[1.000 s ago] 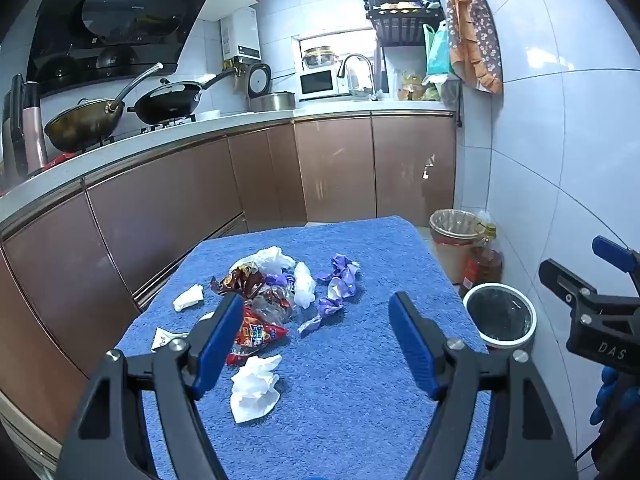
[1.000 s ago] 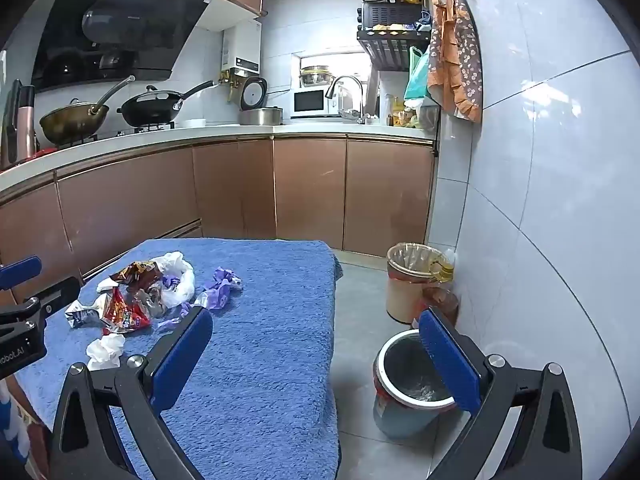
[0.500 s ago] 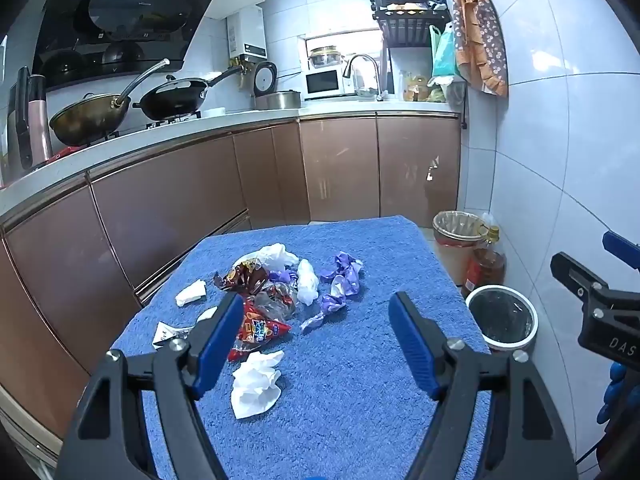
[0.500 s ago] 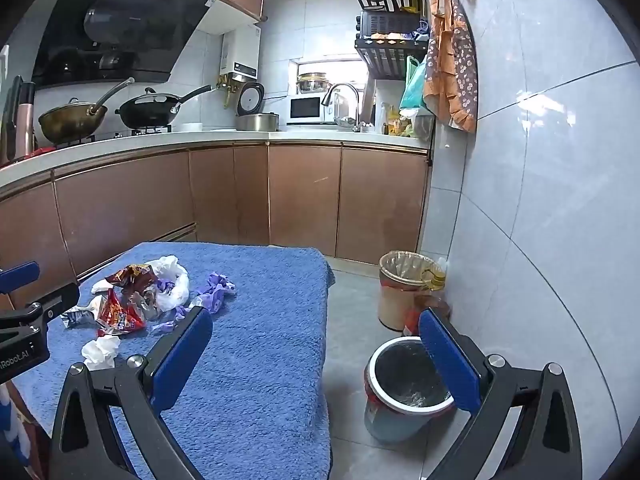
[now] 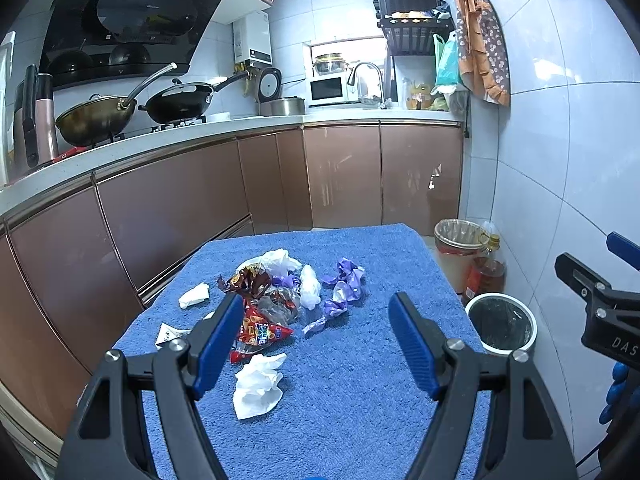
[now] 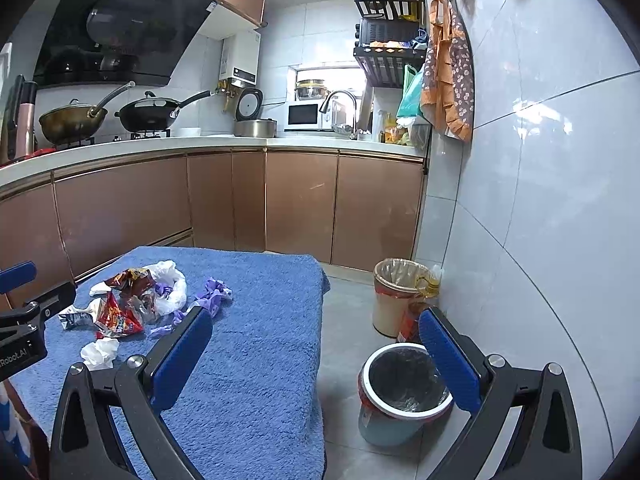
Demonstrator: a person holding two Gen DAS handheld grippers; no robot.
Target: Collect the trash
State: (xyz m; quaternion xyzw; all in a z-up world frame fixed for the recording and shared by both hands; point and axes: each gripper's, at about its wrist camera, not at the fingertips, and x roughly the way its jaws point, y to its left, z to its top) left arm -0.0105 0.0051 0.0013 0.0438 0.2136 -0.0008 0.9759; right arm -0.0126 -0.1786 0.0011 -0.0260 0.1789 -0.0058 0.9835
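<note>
Cool, fairly bright light is filling the kitchen, and daylight is blowing out the window (image 5: 344,50) behind the microwave. Glare is streaking the glossy wall tiles (image 6: 536,114) and the range hood (image 5: 132,20) is mirroring the pans. Fisheye distortion is bending cabinet lines and black vignetting is darkening all 4 corners. Both views are staying sharp; shadows on the blue tabletop (image 5: 360,380) are falling soft.

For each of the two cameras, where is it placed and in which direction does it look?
Left wrist: sits on the left gripper, looks over the blue towel-covered table at crumpled white tissue; open jaws show, right gripper at the edge.
Right wrist: on the right gripper, faces the table edge and white-rimmed round bin; open jaws, left gripper at the edge.
Shared: table, litter, bin, brown kitchen cabinets.
</note>
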